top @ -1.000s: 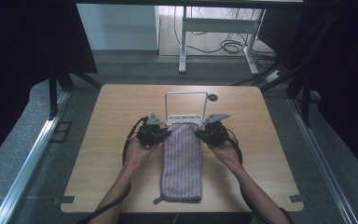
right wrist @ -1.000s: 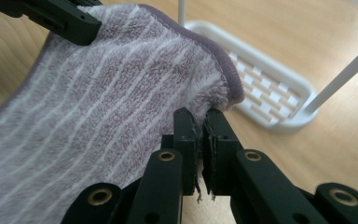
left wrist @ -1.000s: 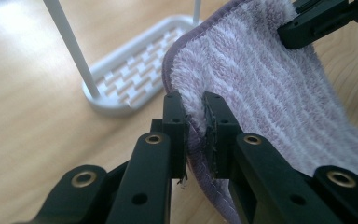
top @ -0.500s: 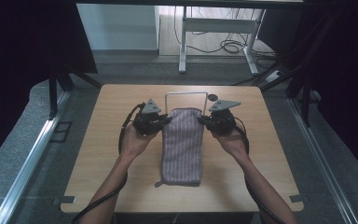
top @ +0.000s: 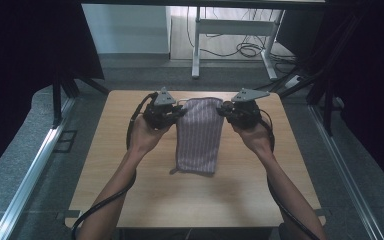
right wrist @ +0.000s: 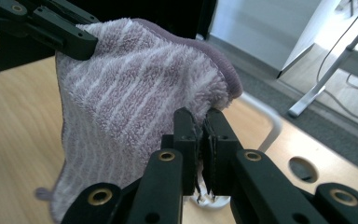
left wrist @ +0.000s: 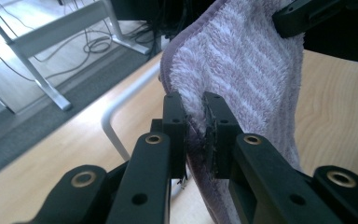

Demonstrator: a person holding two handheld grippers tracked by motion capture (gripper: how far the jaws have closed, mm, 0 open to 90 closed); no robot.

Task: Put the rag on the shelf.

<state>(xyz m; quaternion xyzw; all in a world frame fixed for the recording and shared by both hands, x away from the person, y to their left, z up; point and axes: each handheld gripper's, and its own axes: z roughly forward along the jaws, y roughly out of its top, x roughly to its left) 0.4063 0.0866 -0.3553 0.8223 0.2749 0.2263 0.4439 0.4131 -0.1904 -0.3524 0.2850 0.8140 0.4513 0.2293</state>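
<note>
One striped towel (top: 199,134) held up between two hand-held grippers over the wooden surface (top: 105,150).
The left hand-held gripper (top: 176,113) pinches the towel's upper left corner, the right hand-held gripper (top: 223,111) its upper right corner, each with jaws clamped narrow on the cloth. The towel hangs between them, its lower end near the surface. One white wire frame (left wrist: 121,100) lies behind it.

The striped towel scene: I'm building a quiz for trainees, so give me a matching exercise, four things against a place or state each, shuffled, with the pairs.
Things:
1. towel
2. left gripper
3. white rail
4. round hole

States:
A. cut into the table top
B. bent, behind the cloth
C. held up by two top corners
D. shut on one cloth edge

Pairs: 1-C, 2-D, 3-B, 4-A
</note>
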